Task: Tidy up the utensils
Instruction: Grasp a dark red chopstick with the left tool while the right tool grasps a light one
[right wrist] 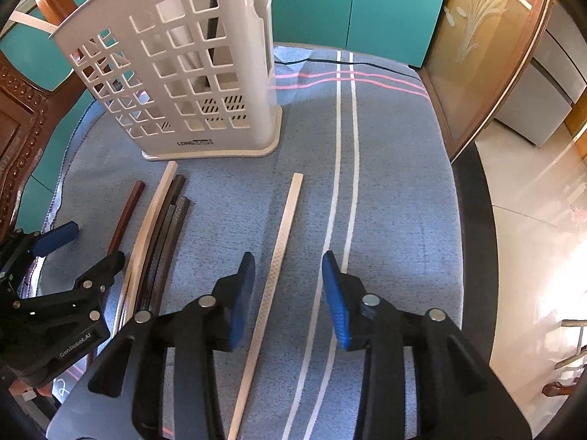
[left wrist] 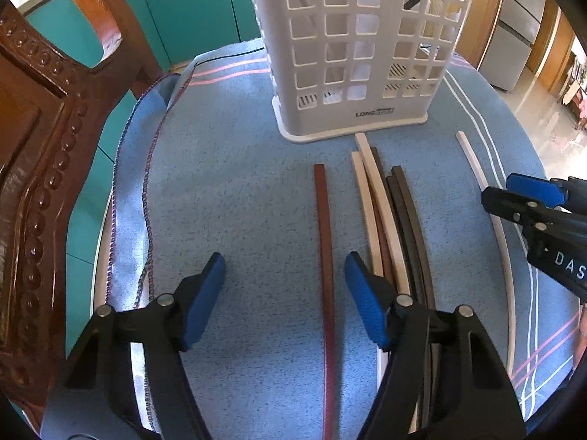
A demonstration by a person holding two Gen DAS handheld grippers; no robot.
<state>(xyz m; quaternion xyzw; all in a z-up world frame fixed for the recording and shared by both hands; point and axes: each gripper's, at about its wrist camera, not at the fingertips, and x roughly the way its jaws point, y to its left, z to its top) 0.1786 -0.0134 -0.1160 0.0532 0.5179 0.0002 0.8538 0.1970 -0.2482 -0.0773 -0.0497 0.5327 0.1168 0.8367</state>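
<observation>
- Reddish-brown chopstick [left wrist: 324, 256]: lies alone on the blue cloth [left wrist: 238, 190], lengthwise toward the holder, apart from the bundle on its right. Thin, square in section, judged light and rigid; the lacquer looks smooth, so it may slip between pads.
- Pale chopstick [right wrist: 273, 275]: lies alone on the cloth, well apart from the bundle, just beside the white stripes. Surface shows a fine texture, which probably gives better purchase.
- Chopstick bundle [left wrist: 389, 220]: pale, brown and dark sticks touching and partly overlapping, blunt ends near the holder's base. Judged harder to pick singly; a neighbour may be dragged along.
- Utensil holder [left wrist: 359, 47]: white plastic lattice, upright at the far side of the cloth; dark and pale sticks already show through its openings. Which compartment each occupies cannot be told. Judged light and liable to shift if knocked.
- Left gripper [left wrist: 286, 293]: jaws wide apart, holding nothing, hovering over the cloth with the reddish-brown chopstick running between the blue pads [left wrist: 205, 293], nearer the right one.
- Right gripper [right wrist: 288, 293]: jaws wide apart, holding nothing, straddling the pale chopstick, which lies closer to the left pad.
- Recommended hold: across the thicker, squared part of each stick, roughly mid-length or slightly toward the blunt end, so it does not pivot when raised. Each lies flat on soft cloth, so the pads probably must press low to catch the sides.
</observation>
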